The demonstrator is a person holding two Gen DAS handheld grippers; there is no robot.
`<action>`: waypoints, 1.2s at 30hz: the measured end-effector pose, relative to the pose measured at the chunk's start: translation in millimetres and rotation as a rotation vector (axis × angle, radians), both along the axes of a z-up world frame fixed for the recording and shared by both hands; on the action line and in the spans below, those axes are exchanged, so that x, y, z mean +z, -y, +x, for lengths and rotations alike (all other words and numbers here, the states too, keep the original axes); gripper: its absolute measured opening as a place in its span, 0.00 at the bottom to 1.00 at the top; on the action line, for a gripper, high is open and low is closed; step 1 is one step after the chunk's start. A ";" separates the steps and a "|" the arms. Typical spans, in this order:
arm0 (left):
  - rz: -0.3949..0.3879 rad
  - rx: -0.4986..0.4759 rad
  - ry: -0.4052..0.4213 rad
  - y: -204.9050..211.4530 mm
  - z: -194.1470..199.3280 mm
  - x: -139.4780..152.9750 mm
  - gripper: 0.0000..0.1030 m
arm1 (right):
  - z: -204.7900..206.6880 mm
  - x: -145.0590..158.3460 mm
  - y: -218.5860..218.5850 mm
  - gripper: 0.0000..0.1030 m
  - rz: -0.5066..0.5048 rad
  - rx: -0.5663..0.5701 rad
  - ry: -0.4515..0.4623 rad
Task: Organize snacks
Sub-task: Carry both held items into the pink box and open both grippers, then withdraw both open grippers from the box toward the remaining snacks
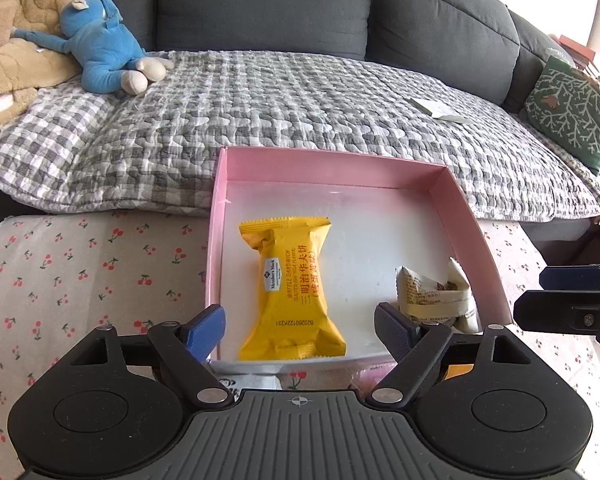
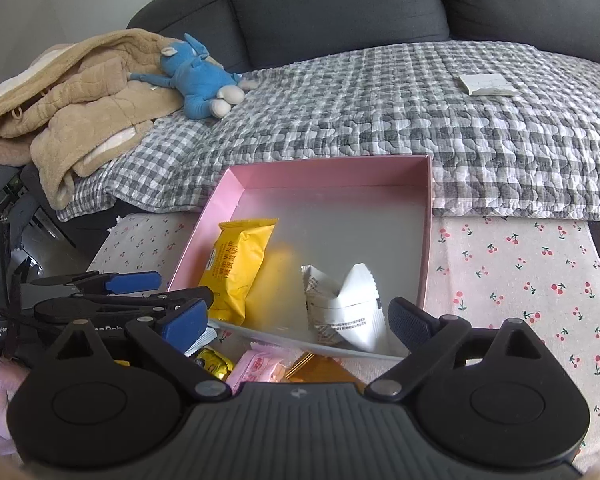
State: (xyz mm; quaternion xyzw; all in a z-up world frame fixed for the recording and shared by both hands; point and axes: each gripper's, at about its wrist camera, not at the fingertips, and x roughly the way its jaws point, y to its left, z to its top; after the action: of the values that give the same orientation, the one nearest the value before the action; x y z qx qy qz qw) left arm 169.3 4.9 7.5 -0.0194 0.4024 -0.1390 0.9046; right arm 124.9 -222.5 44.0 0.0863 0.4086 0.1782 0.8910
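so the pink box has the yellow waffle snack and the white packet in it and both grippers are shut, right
Not quite. The pink box does hold the yellow waffle snack and the white packet, but the left gripper and right gripper both stand open and empty, as each wrist view shows.

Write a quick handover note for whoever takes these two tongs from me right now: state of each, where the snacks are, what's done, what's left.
Left tongs: open, holding nothing, above the near edge of the pink box.
Right tongs: open, holding nothing, also at the box's near edge.
Done: yellow waffle packet and white packet both lie inside the box, yellow on the left, white on the right.
Left: several small snacks remain on the cherry-print cloth in front of the box, among them a pink packet, a gold-wrapped sweet and an orange one. Move them into the box.
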 end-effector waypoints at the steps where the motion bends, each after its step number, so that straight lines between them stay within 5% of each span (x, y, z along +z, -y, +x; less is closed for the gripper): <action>1: -0.001 -0.001 0.006 -3.2 -5.5 2.6 0.85 | -3.2 1.2 -0.9 0.95 -0.008 0.003 0.002; 22: 0.030 -0.067 0.038 -35.2 -119.5 6.6 0.91 | -90.0 0.9 -2.4 0.99 -0.015 0.040 0.092; 36: 0.029 -0.307 0.067 -15.7 -185.7 -12.5 0.93 | -142.9 -28.2 11.7 1.00 -0.157 0.147 0.185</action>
State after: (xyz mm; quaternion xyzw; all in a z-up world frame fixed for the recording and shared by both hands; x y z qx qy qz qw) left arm -16.5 20.6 -5.0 0.0601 0.3723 -0.2703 0.8859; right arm -17.9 -234.2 15.8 -0.0306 0.3426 0.2177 0.9134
